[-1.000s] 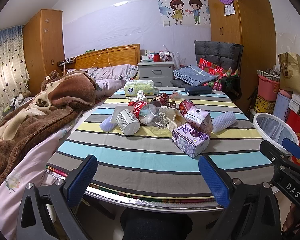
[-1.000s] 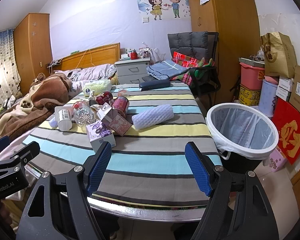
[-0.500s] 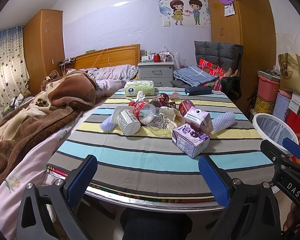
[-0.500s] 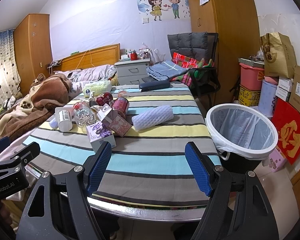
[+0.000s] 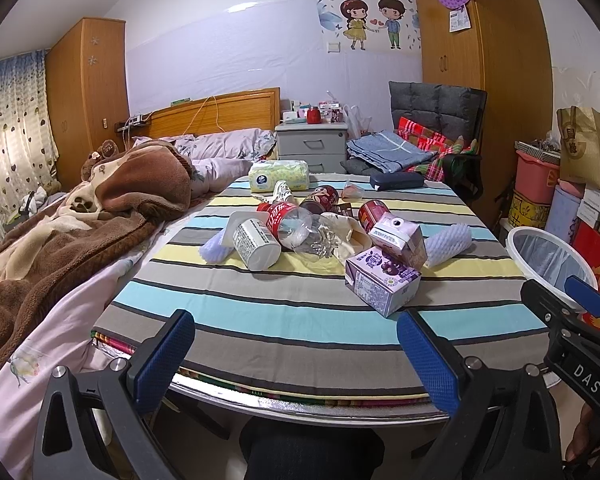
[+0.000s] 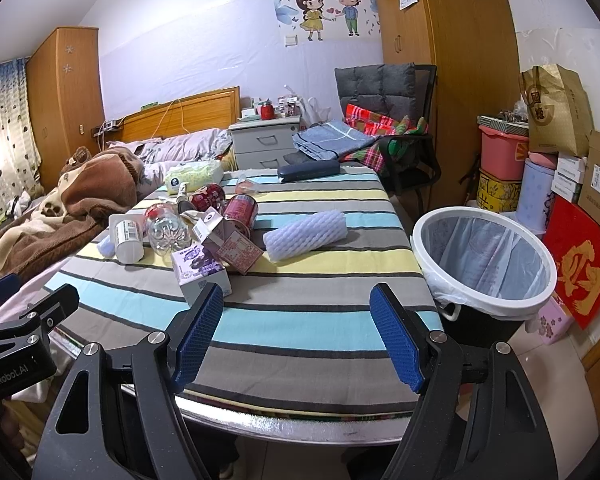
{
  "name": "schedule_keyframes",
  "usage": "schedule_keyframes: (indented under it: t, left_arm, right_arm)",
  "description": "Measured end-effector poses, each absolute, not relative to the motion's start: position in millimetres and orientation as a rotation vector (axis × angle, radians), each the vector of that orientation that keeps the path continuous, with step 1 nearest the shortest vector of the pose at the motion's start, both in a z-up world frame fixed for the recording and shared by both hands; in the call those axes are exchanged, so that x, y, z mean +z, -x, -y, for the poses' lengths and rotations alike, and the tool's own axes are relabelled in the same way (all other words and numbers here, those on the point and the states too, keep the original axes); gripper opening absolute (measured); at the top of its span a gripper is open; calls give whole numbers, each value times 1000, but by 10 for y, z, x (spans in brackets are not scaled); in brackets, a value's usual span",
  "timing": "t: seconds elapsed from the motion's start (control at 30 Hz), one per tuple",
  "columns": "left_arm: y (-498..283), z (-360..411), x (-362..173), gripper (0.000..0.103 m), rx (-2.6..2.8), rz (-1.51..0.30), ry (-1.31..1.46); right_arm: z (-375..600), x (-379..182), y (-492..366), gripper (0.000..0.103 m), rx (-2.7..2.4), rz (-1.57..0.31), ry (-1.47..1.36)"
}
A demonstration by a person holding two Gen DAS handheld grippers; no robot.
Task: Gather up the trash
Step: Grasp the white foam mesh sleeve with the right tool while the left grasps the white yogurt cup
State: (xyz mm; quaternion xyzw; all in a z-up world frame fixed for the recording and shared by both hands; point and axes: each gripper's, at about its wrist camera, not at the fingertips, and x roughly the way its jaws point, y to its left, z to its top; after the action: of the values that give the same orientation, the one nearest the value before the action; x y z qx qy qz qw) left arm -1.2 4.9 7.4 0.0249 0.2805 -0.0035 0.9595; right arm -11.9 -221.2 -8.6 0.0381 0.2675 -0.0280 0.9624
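Note:
A heap of trash lies mid-table on the striped cloth [image 5: 260,320]: a purple milk carton [image 5: 382,280], a pink carton [image 5: 398,236], a crushed clear bottle with a red label [image 5: 290,224], a white cup on its side [image 5: 256,242], red cans [image 5: 374,212] and a white foam sleeve [image 5: 448,242]. The same purple carton [image 6: 200,270] and foam sleeve [image 6: 306,234] show in the right wrist view. A white-rimmed bin with a liner [image 6: 484,256] stands right of the table. My left gripper [image 5: 296,354] and right gripper [image 6: 296,334] hover open at the near table edge, holding nothing.
A bed with a brown blanket [image 5: 80,232] runs along the table's left side. At the far end lie a tissue pack [image 5: 278,176] and a dark case [image 5: 396,180]. A chair with folded cloths [image 6: 380,120] and stacked boxes [image 6: 540,168] crowd the right.

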Motion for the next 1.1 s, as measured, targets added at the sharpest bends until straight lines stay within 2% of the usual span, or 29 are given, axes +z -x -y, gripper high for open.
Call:
schedule_keyframes:
  t: [0.43,0.77,1.1]
  left_arm:
    - [-112,-123,39,102,3,-586,-36]
    - [-678,-552,-103,102,57,-639,-31]
    - [-1282,-1138,-200,102,45,-706,122]
  right_arm:
    - [2218,-102,30,77,-60,-553,-71]
    - [2355,-198,-484,77,-111,-593,-112]
    - [2322,-309,-1001,77,-126,-668,-131]
